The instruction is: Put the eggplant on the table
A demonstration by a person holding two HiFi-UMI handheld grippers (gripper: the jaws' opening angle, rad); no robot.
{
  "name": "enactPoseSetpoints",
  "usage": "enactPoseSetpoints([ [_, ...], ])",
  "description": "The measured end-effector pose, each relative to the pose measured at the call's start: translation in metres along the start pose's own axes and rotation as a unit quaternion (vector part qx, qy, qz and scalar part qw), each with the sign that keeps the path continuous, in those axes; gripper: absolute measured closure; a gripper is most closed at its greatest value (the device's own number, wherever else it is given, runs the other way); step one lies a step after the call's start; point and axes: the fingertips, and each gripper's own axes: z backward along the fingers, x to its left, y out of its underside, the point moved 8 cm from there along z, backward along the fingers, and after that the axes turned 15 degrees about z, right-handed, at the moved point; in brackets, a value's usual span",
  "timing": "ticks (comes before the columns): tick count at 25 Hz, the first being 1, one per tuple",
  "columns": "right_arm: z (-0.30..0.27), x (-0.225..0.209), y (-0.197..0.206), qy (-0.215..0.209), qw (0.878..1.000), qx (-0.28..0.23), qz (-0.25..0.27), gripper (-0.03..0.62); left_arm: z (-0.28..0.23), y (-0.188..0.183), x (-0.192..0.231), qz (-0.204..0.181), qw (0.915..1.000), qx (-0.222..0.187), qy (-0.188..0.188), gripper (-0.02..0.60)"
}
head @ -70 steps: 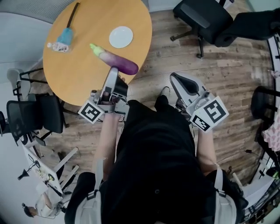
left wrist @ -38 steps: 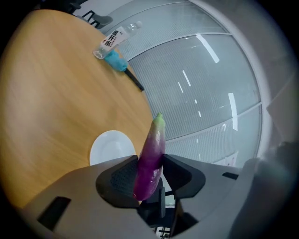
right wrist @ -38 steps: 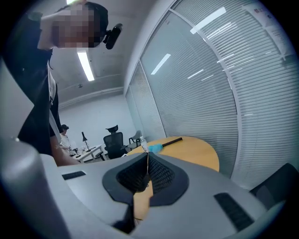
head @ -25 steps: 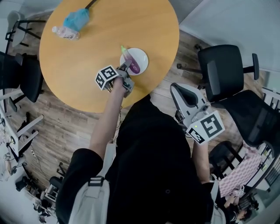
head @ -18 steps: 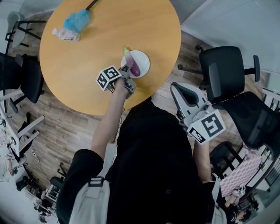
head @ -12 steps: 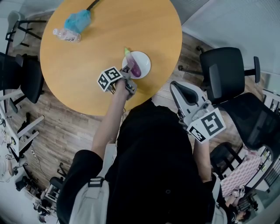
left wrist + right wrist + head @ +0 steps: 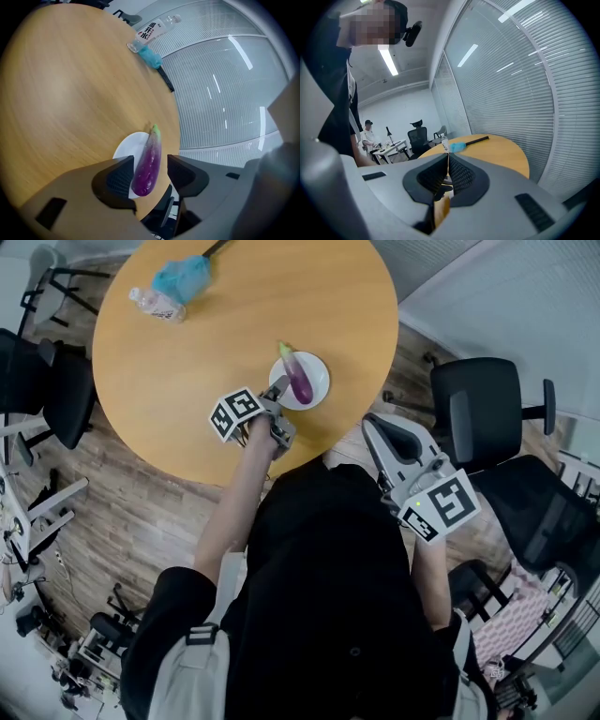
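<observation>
A purple eggplant (image 7: 300,382) with a green stem lies on a small white plate (image 7: 316,374) on the round wooden table (image 7: 206,334). My left gripper (image 7: 278,391) reaches over the table's near edge to the plate. In the left gripper view the eggplant (image 7: 147,161) lies between the jaws of the left gripper (image 7: 149,173). The jaws are opening, and a gap shows beside the right pad. My right gripper (image 7: 375,424) hangs off the table by my body. In the right gripper view the right gripper (image 7: 448,159) is shut on nothing.
A water bottle (image 7: 155,304) and a blue duster (image 7: 180,277) lie at the table's far side. Black office chairs stand to the right (image 7: 478,409) and left (image 7: 56,390) of the table. The floor is wood planks.
Since the earliest frame my left gripper has carried the eggplant from the table's near edge onto the white plate. Over the last second both grippers have hardly moved.
</observation>
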Motion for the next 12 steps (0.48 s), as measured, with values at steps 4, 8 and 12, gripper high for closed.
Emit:
enactPoseSetpoints([
  [4,-0.005,0.000,0.001,-0.010,1.000,-0.005,0.003,0.577,0.019,0.003,-0.008,-0.019,0.9995,-0.018,0.016,0.416],
  [8,0.004,-0.002,0.006,-0.031,0.999,-0.011,0.009,0.577,0.040,0.019,-0.011,-0.039,0.9978,-0.046,0.026,0.507],
  [12,0.008,-0.003,0.011,-0.054,0.998,-0.012,0.010,0.577,0.058,0.033,-0.008,-0.041,0.9960,-0.076,0.026,0.562],
])
